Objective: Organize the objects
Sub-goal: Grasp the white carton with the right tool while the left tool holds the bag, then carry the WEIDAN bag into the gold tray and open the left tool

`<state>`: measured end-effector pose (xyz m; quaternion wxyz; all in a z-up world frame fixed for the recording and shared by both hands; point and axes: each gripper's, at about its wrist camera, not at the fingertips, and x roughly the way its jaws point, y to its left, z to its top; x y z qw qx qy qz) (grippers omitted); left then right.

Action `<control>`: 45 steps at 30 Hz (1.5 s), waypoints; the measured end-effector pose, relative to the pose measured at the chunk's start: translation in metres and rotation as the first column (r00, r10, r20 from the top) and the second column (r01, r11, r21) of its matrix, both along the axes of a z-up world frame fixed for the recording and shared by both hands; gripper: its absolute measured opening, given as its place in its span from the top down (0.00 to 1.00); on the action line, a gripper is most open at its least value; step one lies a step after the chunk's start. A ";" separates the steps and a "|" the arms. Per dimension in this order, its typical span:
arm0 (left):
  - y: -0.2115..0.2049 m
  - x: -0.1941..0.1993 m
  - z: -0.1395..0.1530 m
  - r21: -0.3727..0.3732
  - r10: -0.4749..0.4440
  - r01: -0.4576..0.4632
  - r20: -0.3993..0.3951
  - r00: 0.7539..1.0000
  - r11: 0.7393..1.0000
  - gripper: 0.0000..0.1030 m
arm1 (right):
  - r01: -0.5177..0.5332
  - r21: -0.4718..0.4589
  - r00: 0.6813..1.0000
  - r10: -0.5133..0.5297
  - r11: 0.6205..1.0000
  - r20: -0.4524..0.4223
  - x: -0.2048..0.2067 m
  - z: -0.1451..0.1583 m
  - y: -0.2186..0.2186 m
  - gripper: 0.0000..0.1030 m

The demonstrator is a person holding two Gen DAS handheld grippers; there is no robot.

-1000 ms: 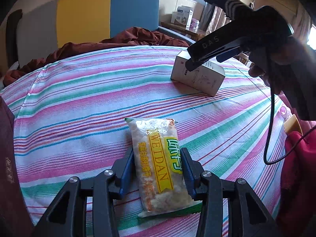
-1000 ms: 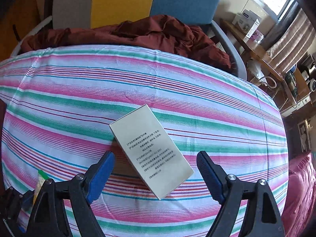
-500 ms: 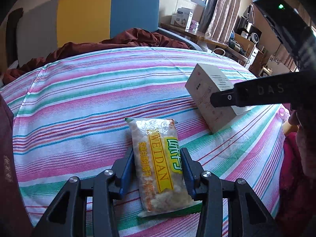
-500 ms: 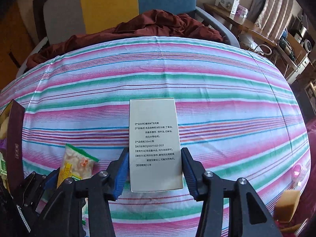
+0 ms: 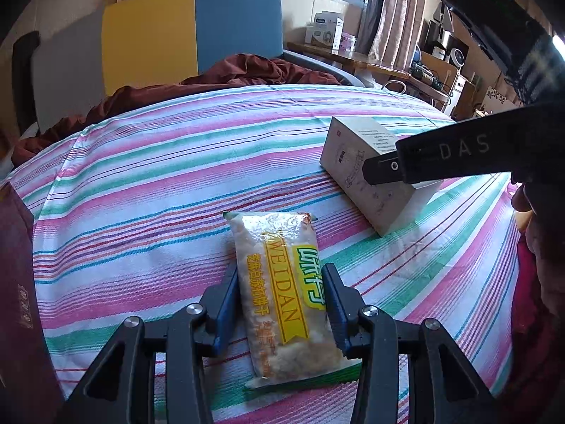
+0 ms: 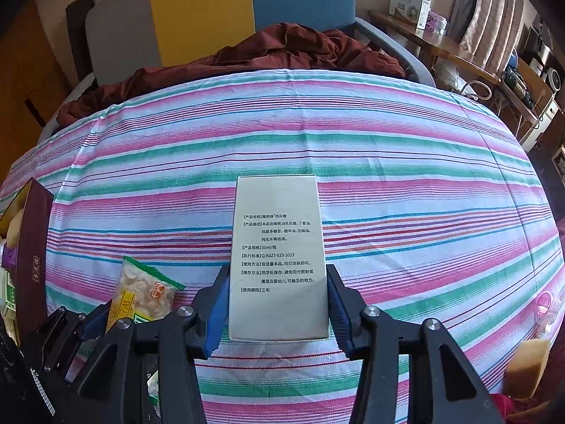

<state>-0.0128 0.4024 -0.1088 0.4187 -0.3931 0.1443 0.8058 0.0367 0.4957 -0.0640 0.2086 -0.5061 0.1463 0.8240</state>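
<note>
Box [image 6: 277, 265]: my right jaws [image 6: 277, 312] just closed, now clamped on its sides. Left jaws [image 5: 280, 309] clamped on snack bag [image 5: 282, 289]. Both ready to lift off bed [image 6: 406, 176].

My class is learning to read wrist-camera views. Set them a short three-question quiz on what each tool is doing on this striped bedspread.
1. True or false: the left tool is shut on the WEIDAN snack packet.
2. What does the right tool grip? A) a sponge B) the white printed carton C) a cup
3. Fill in: in the right wrist view, the maroon box stands at the ___ edge of the striped bedspread.

Key: 1 true. 2 B; both pads press the carton's sides. 3 left.
</note>
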 end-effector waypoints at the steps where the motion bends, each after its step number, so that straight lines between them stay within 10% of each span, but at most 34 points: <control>1: -0.001 0.002 0.000 -0.001 0.001 -0.001 -0.003 1.000 1.000 0.56 | 0.001 -0.002 1.000 -0.001 1.000 -0.001 0.000 0.000 0.000 0.51; 22: -0.016 0.012 0.021 -0.022 0.056 -0.056 -0.032 0.998 0.998 0.60 | -0.016 0.019 1.000 0.017 1.000 -0.013 -0.004 -0.001 0.001 0.51; 45: -0.183 -0.002 0.090 0.049 0.326 -0.322 -0.101 0.940 0.945 0.60 | -0.006 0.061 1.000 0.007 0.998 -0.006 -0.003 0.000 -0.005 0.52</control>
